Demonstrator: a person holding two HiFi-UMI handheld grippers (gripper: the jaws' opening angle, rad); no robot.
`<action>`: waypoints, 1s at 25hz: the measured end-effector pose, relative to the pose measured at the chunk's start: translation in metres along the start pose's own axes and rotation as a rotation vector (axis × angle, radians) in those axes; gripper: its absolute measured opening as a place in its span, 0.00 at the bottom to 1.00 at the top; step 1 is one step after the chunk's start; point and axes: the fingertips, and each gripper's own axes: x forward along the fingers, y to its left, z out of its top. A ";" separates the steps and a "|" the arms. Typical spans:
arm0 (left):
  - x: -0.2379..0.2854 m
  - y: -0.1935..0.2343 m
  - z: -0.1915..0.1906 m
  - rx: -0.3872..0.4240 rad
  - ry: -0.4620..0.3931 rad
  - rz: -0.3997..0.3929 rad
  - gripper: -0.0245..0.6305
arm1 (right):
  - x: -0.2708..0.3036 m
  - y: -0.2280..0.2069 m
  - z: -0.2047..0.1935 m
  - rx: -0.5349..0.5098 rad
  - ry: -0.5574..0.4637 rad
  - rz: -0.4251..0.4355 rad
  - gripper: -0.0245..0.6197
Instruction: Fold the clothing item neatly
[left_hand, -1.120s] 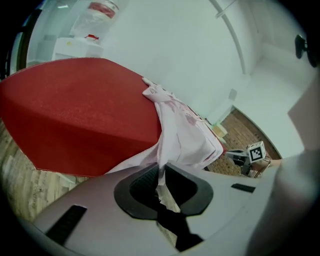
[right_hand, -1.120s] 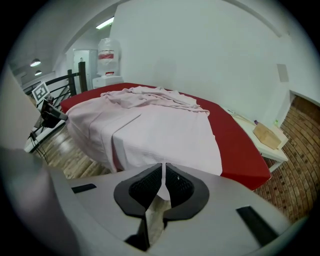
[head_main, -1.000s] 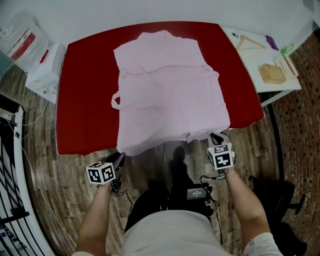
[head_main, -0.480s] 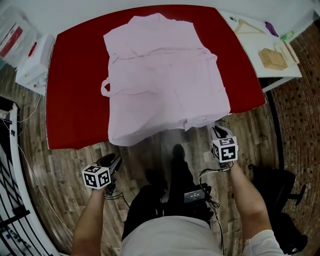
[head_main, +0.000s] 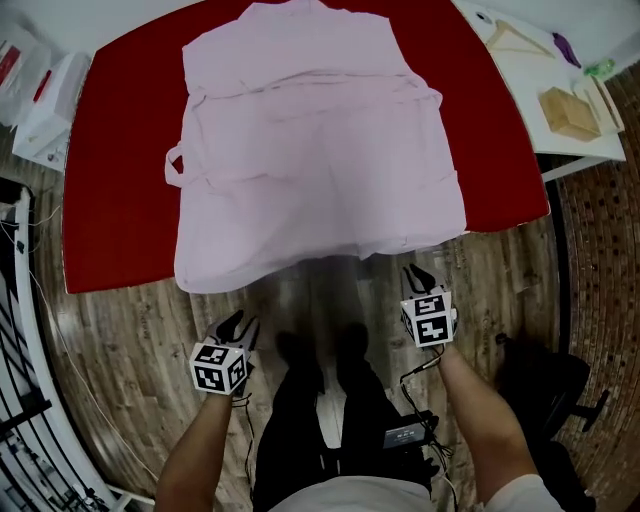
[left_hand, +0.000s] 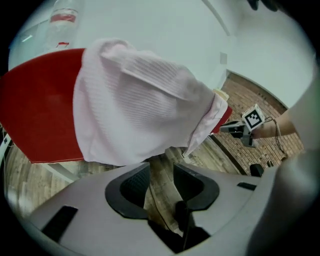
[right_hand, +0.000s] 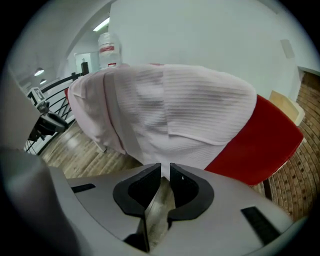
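**Pink garment laid flat on the red table, both claws off it**

So the pale pink garment (head_main: 310, 150) is spread flat over the middle of the red table (head_main: 110, 150). Its narrower end is at the table's far edge and its hem droops over the table's near edge. A little loop (head_main: 172, 165) of fabric pokes out of its side toward the table's left end.

The left gripper (head_main: 238, 325) hangs off the table's near edge, over the wooden floor (head_main: 130, 330) and well clear of the cloth. Its jaws have just been opening and sit apart. Nothing is between them, just floor showing through the gap.

The right gripper (head_main: 415, 275) is also off the table's near edge, just below the overhanging hem by the table's right corner. Its jaws are pretty much together, only a sliver of gap, with no cloth in it.

Past the table's right end is a white side table (head_main: 520, 90) with a wooden hanger (head_main: 515, 38) and a small wooden box (head_main: 570, 112) on it.
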 end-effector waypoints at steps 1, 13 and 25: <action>0.012 -0.009 0.002 0.002 -0.010 0.005 0.23 | 0.007 0.003 -0.001 -0.021 -0.006 0.011 0.10; 0.117 -0.078 0.065 0.103 -0.124 0.107 0.31 | 0.076 0.076 0.013 -0.116 -0.113 0.073 0.28; 0.164 -0.081 0.091 0.087 -0.136 0.225 0.22 | 0.112 0.066 0.017 -0.090 -0.087 -0.079 0.11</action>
